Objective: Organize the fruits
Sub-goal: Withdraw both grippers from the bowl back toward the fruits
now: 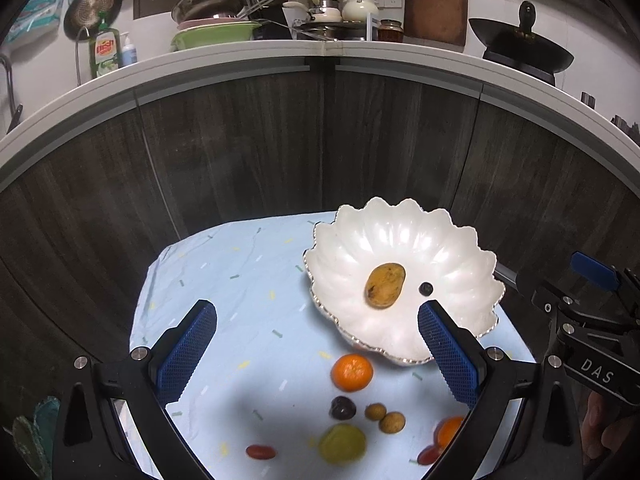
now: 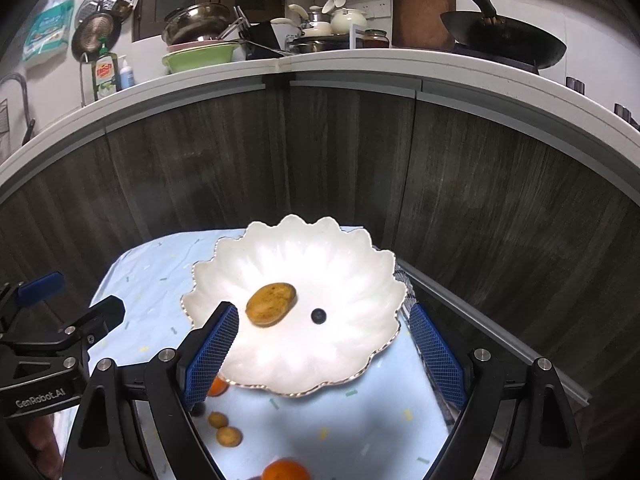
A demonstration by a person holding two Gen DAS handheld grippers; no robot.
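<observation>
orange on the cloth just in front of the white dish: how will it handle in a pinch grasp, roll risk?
The orange looks round, so a nudge would probably roll it across the cloth. Its skin looks firm and matte, so the textured blue pads should likely hold without slipping. The open left gripper appears wide enough to span it.

Along the white countertop edge [image 1: 248, 50] we see a green dish-soap bottle [image 1: 105, 51], a stacked green plastic basin [image 1: 216, 34], a cream ceramic pot [image 1: 359, 8], a brown wooden cutting board [image 1: 436, 4] and a black iron wok [image 2: 506, 46].
</observation>
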